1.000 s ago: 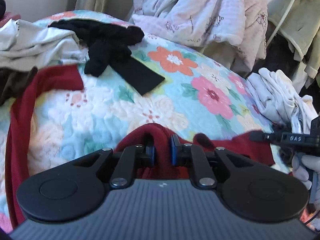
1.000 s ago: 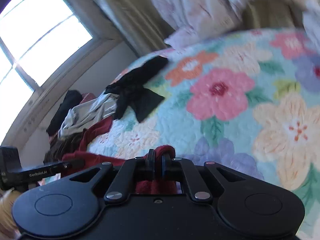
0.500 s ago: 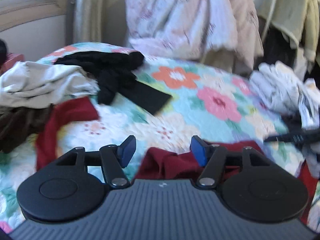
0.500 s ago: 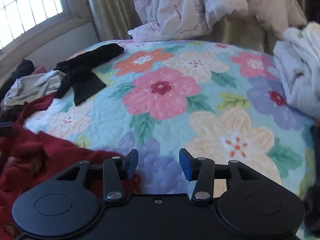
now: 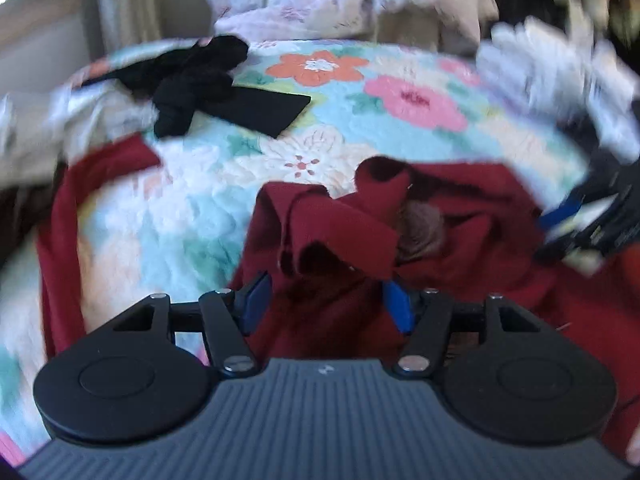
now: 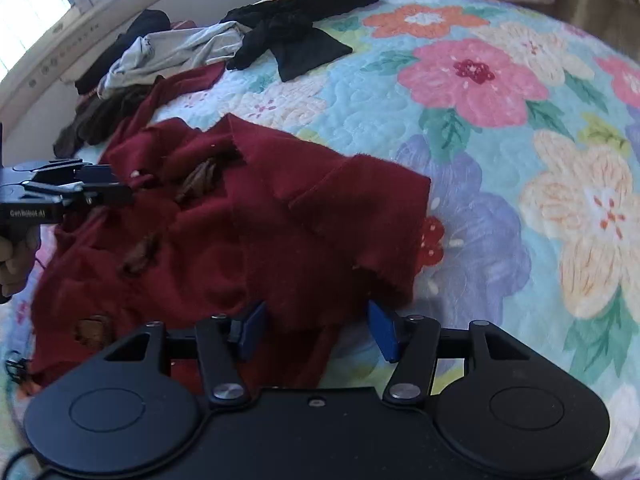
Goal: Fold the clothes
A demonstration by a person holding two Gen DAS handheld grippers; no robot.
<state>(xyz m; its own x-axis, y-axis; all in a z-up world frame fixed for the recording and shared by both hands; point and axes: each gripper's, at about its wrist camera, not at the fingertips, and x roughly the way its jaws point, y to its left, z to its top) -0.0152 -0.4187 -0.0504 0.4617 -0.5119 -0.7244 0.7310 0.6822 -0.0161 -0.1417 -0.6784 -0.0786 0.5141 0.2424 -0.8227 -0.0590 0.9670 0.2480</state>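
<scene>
My left gripper [image 5: 326, 306] spread wide over the crumpled red garment [image 6: 240, 220] on the floral quilt [image 6: 500, 140], my right gripper [image 6: 316, 330] likewise spread, holding nothing (brown toggles showing), black clothing [image 6: 296, 36] well beyond.

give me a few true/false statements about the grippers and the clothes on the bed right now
1. Both grippers are open. True: the left gripper and right gripper stand with jaws apart.
2. The red garment is neatly folded. False: it lies rumpled on the floral quilt.
3. The black garment lies beyond the red one. True.
4. The right gripper is clamping the black garment. False: it holds nothing.
</scene>
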